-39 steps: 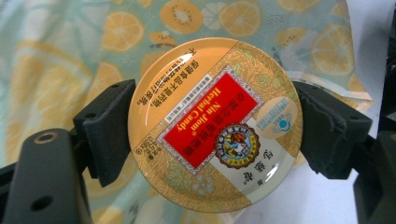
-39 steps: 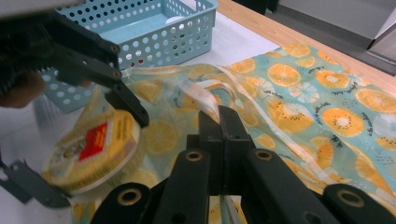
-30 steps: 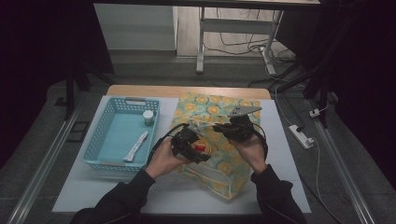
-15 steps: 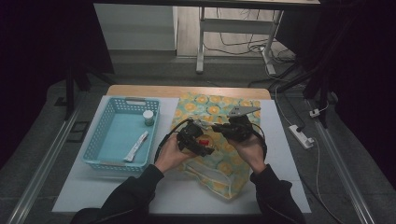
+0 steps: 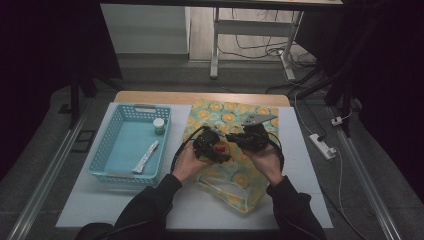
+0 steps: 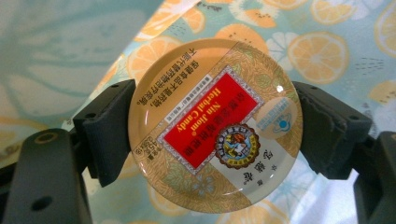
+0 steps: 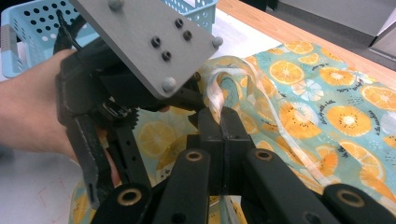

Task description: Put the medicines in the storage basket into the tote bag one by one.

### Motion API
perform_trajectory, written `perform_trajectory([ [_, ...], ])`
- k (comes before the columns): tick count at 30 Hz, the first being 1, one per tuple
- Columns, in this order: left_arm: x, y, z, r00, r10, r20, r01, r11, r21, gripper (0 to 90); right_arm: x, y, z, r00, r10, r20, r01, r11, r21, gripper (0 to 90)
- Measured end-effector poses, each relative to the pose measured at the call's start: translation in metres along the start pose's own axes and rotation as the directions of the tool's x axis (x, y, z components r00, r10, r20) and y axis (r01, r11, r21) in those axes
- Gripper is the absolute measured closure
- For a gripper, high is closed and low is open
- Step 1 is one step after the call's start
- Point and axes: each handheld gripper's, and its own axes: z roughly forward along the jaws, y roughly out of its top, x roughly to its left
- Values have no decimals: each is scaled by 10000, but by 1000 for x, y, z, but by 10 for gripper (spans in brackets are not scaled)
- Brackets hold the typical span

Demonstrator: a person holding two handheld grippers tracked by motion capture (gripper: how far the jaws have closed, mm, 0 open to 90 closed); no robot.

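The left gripper (image 6: 212,135) clamps the round herbal candy tin (image 6: 212,126) just above the citrus-print bag (image 5: 235,150) while the right gripper (image 7: 223,122), shut on the bag's strap (image 7: 233,84), lifts the mouth open, so next the tin likely goes inside

Dim high view with dark surroundings; brighter, slightly soft gripper views.

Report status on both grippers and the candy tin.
Left gripper shut on candy tin, above the orange-print bag. Right gripper shut on bag's ribbon handle, lifting it. Nothing in the way.
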Motion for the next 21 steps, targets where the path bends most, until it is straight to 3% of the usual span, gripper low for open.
perform_trajectory([
  [21,5,-11,29,9976,-225,-661,213,9996,-179,196,-6,-8,10,9999,148,68,-149,9996,234,900],
])
